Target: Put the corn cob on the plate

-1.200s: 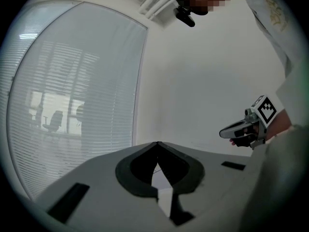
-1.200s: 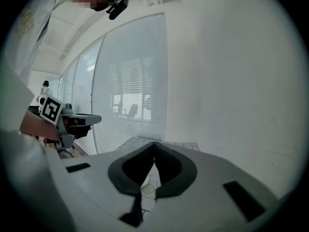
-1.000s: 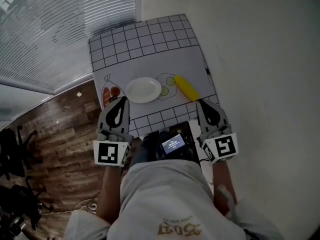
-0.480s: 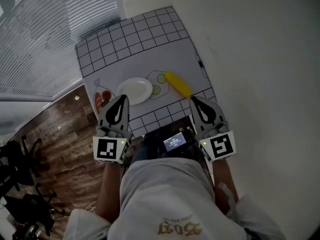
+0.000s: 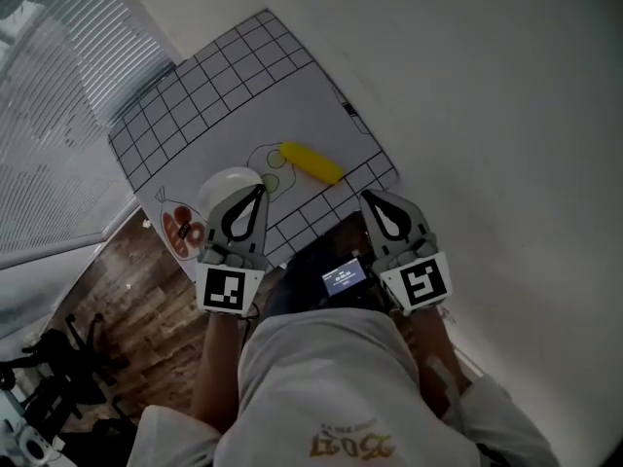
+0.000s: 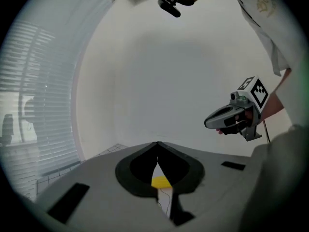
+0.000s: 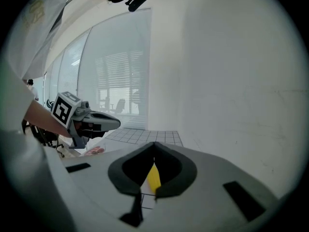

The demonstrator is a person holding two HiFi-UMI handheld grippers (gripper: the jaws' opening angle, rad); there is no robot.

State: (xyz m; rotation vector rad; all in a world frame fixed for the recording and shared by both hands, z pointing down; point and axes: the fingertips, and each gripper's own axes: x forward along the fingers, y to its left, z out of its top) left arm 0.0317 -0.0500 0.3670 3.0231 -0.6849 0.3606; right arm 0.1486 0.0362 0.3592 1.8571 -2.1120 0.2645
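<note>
Carrying surface: a gridded mat point(image 5: 224, 95) covers the desk top, its far edge against a pale wall point(image 5: 487, 86); wooden floor point(image 5: 127, 309) shows below the near left corner.
Person: stands at the near edge of the mat, one tool in each hand, both pointing out over it.
Left tool point(image 5: 259, 191): clenched, jaws tip to tip with nothing between them; in the head view it hangs over the near side of the plate.
Right tool point(image 5: 364, 196): also clenched and empty, at the near right corner of the mat, near the corn cob but apart from it.
Plate point(image 5: 222, 185): white, round and bare, partly covered by the left tool in the head view.
Corn cob point(image 5: 311, 163): yellow, lying flat on the mat to the right of the plate, well off it, just beside printed cucumber slices point(image 5: 275, 159); each tool's own view shows it ahead, beyond the jaw tips.
Handling: it looks like a smooth, stiff, light model, so likely easy to lift but prone to roll or slip.
Where to hold: probably across the middle of its length, the jaws closing on the narrow width, so neither end droops.
Progress: the cob is not yet taken; either tool must open first.
</note>
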